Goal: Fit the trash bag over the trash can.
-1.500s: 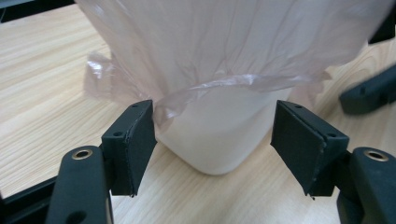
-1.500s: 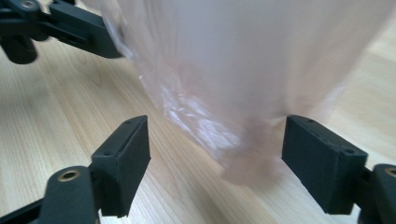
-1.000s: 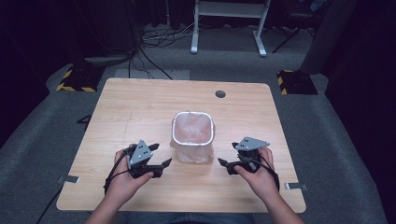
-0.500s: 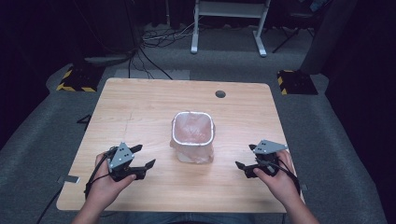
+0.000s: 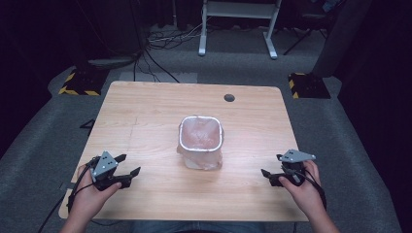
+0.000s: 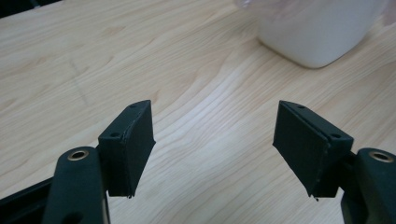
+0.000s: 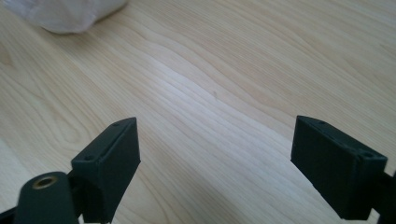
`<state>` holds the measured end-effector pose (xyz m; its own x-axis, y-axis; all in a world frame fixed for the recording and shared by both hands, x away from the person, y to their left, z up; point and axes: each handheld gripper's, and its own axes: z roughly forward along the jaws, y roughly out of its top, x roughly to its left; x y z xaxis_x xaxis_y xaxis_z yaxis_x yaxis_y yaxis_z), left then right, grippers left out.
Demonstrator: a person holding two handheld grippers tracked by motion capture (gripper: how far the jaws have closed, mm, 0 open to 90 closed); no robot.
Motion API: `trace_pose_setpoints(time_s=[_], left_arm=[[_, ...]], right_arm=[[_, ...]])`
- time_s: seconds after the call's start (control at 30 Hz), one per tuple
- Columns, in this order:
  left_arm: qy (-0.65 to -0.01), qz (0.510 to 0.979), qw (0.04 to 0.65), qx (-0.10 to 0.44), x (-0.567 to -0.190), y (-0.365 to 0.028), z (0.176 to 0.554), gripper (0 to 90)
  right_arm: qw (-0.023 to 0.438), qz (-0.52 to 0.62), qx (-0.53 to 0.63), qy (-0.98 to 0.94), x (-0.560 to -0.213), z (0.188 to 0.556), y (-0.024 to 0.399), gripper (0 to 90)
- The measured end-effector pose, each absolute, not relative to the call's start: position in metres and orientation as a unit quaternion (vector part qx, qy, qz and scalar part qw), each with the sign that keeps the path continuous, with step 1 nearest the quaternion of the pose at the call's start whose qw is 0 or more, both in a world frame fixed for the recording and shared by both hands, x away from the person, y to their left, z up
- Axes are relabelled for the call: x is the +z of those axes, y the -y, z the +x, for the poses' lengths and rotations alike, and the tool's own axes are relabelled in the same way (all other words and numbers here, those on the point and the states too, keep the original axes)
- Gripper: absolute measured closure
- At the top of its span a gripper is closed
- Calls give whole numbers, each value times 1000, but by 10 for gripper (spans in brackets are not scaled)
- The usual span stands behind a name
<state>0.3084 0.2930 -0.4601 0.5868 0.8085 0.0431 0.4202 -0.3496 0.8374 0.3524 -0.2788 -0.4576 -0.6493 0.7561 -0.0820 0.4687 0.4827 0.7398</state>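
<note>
The bin (image 5: 201,141), loosely lined at the worktop's (image 5: 145,111) centre, could tip if the spread, empty left claw (image 5: 130,165) at eight o'clock or right claw (image 5: 272,166) at four snags its liner

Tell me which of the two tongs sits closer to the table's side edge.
The right tongs: its hand rests near the table's right edge, while the left tongs lies further in from its edge. Both are open, apart from the lined bin.

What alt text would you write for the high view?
A small white bin lined with a clear plastic bag stands mid-way on a light wooden table. An open left hand-held gripper and right hand-held gripper rest apart on either side.
</note>
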Motion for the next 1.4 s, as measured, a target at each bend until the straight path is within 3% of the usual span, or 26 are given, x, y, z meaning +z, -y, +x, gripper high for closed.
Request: trace_pose_setpoints(time_s=[0.7,1.4], left_arm=[[-445,778,392,208,-499,-331,318,287],[-487,777,343,203,-506,-328,324,284]], right_arm=[[205,452,335,-801,-501,355,313,169],[213,483,346,-776,-506,354,309,152]])
